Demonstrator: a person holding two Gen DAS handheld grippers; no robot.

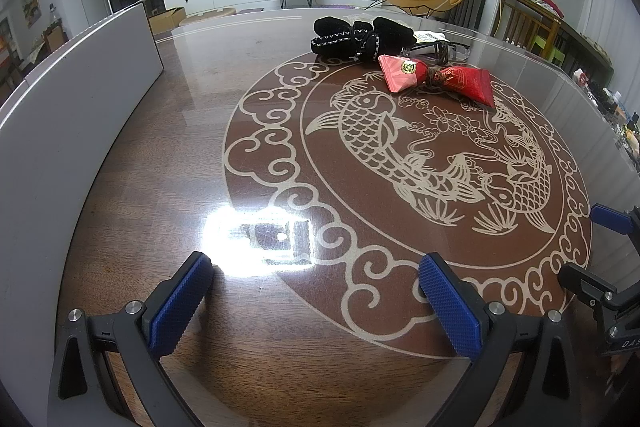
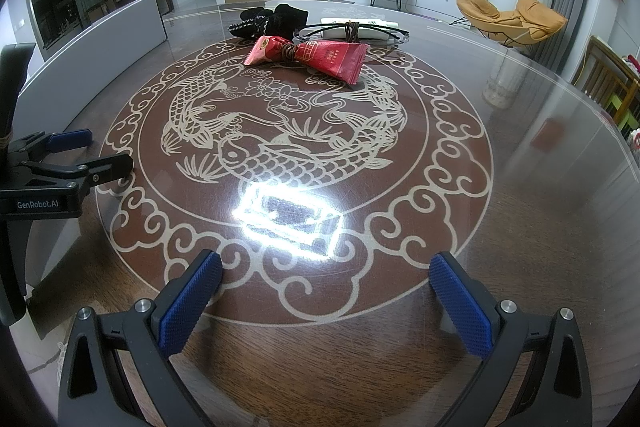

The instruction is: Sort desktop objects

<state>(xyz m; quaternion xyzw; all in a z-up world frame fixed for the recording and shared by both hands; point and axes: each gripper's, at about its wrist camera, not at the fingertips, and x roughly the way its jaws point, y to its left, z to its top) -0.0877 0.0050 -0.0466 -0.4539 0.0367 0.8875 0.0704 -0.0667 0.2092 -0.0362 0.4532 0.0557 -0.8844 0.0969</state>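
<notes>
Left wrist view: left gripper hangs low over the table, jaws spread wide w/ nothing between them. Right gripper is the same, spread and empty, near the table's front edge beside the other one.

All the stuff to sort sits in a clump at the far side of the fish pattern: a red snack packet tied round the middle w/ a brown cord, lying right on the pattern's far rim; just behind it, touching or nearly so, a black knit bundle; beside that, a pair of glasses on top of a white packet. A white panel stands off to the pattern's left.

Judging by this, sorting hasn't begun yet, approx. at the reach-out step. Next move prob. calls for carrying one gripper across the pattern to the red packet, nearest item, and closing on its cord-tied waist w/o dragging the bundle along.
</notes>
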